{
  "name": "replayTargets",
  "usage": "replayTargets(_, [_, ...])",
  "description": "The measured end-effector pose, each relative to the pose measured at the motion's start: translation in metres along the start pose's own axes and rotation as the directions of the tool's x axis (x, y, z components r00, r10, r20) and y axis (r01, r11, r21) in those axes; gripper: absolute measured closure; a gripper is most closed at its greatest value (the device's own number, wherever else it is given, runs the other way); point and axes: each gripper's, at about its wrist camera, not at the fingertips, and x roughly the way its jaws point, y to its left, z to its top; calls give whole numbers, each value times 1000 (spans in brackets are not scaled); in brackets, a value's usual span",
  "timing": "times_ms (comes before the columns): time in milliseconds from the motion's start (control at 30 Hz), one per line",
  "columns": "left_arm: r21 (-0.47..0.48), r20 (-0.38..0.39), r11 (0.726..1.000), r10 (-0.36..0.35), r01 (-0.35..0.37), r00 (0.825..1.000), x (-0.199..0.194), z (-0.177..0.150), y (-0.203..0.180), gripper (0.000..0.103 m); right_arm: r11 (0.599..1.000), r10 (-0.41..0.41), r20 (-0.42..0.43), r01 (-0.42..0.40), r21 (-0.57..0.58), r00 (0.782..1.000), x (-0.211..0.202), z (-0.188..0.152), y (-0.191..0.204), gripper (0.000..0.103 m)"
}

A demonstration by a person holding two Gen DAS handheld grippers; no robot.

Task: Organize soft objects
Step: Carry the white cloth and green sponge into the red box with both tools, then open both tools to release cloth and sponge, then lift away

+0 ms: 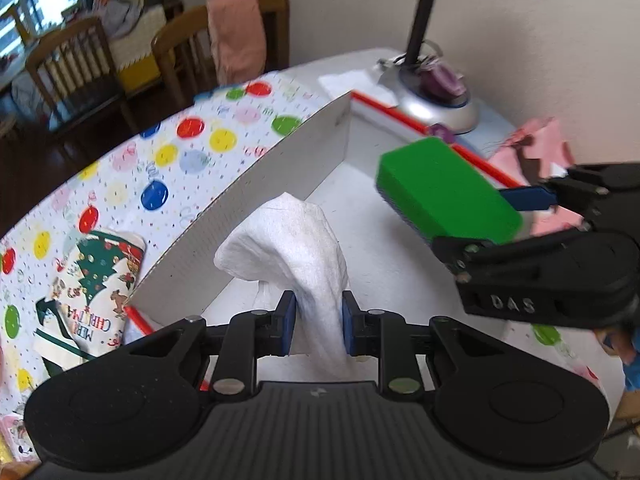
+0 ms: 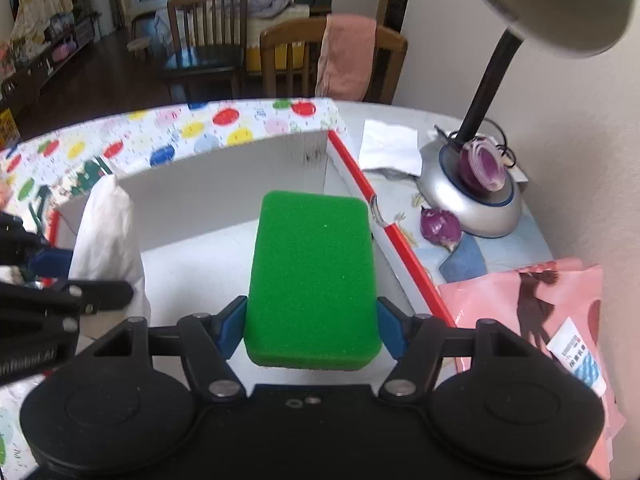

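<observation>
L gripper [image 1: 319, 322]: blue pads clamped on a bunched white cloth [image 1: 294, 240], which stands up out of the jaws and flops over at the top; in the R wrist view the same cloth [image 2: 108, 236] shows at the left edge, just beside the black linkage of the L gripper. R gripper [image 2: 311, 326]: blue pads pressed on both long sides of a green sponge [image 2: 312, 280], held flat w/ the broad green face up; from the L wrist view the sponge [image 1: 448, 196] has a darker scrub layer underneath. Both items hang over the inside of a shallow white box [image 2: 208, 204] w/ a red-edged rim and one tall white flap up along its far side; cloth twd the left part, sponge twd the right, well apart from each other. Box sits on a table w/ a bauble-print cover [image 1: 132, 168], a Christmas-print bag [image 1: 92, 280] lying on it just outside the flap. Right of the box: desk lamp [image 2: 476, 200] w/ a cut red onion on its base, another onion piece [image 2: 440, 226] beside it, white paper [image 2: 390, 146], pink packet [image 2: 532, 320]. Wooden chairs beyond the table, one w/ a pink towel [image 2: 346, 56] over its back
</observation>
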Motion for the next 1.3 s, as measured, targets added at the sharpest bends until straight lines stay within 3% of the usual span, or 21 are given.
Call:
replayTargets(367, [-24, -132, 1000, -11, 8, 991, 62, 20, 2, 80, 996, -15, -121, 4, -85, 993, 54, 6, 5, 37])
replayTargets(700, [-46, -207, 999, -31, 22, 978, 94, 17, 4, 80, 991, -17, -193, -9, -130, 981, 73, 2, 6, 36])
replayTargets(1100, [-88, -223, 995, -66, 47, 973, 100, 12, 6, 79, 991, -5, -223, -25, -133, 975, 79, -3, 8, 33])
replayTargets(1167, [-108, -216, 993, -70, 47, 974, 97, 11, 7, 73, 991, -7, -222, -23, -133, 975, 80, -4, 8, 30])
replayTargets(1233, [-107, -200, 993, -68, 48, 977, 94, 10, 8, 38, 992, 2, -221, -30, -125, 975, 79, -4, 7, 29])
replayTargets(1300, [-106, -177, 993, -67, 49, 982, 88, 10, 9, 28, 992, 9, -213, -36, -119, 977, 77, -4, 7, 27])
